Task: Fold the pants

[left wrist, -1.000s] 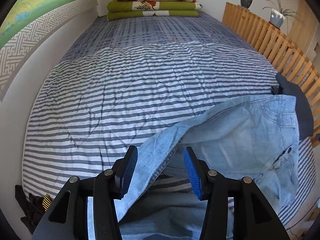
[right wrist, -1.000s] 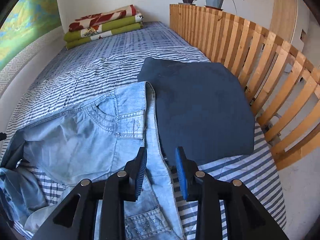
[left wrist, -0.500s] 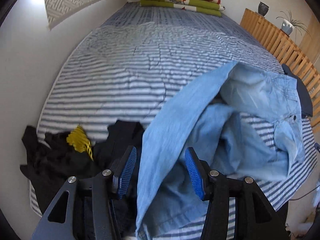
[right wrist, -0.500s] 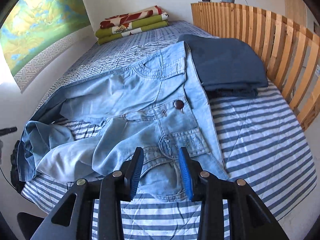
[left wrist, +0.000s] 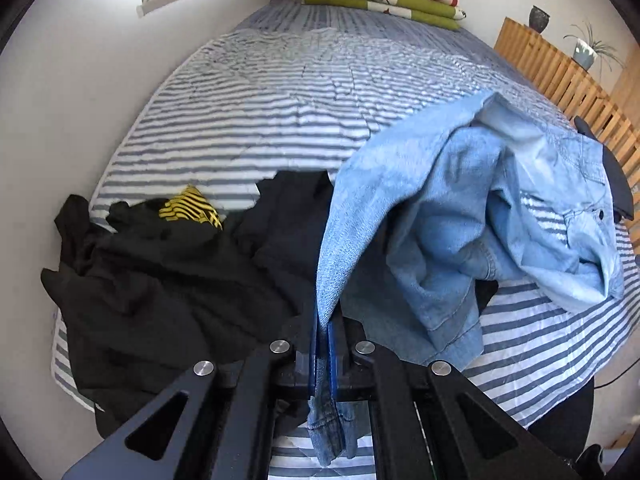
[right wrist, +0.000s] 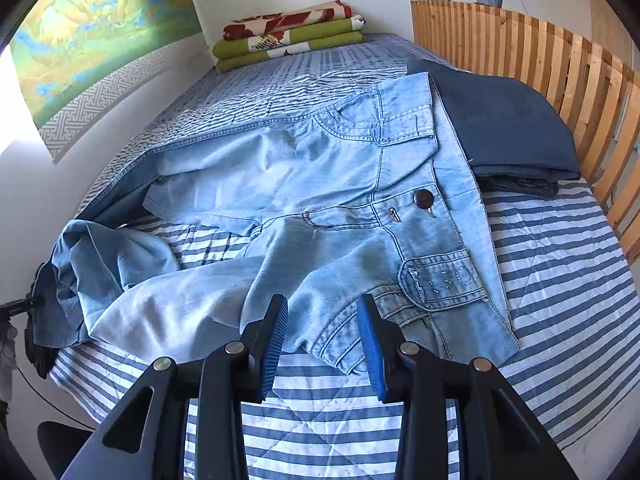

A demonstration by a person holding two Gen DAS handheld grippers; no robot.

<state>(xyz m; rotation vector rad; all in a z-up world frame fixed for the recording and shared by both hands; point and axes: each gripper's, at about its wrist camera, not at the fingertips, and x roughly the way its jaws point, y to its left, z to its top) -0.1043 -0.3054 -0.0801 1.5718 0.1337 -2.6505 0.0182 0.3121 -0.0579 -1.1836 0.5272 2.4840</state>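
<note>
Light blue jeans lie crumpled across the striped bed cover, waistband toward the wooden rail, button and zip showing. In the left wrist view one leg of the jeans rises from the heap and runs down into my left gripper, which is shut on the denim near the hem; the hem hangs out below the pads. My right gripper hovers low over the near hip of the jeans. Its jaws stand apart, with denim lying between them and the pads not pressing it.
A heap of black clothes with a yellow-striped patch lies left of the held leg. A folded dark blue garment sits by the slatted wooden rail. Folded green and red blankets lie at the far end. A wall runs along the left.
My left gripper swept toward the bed's near left corner and shut on the jeans leg; the black heap came into view. My right gripper drew back over the near hip, jaws slightly wider.
</note>
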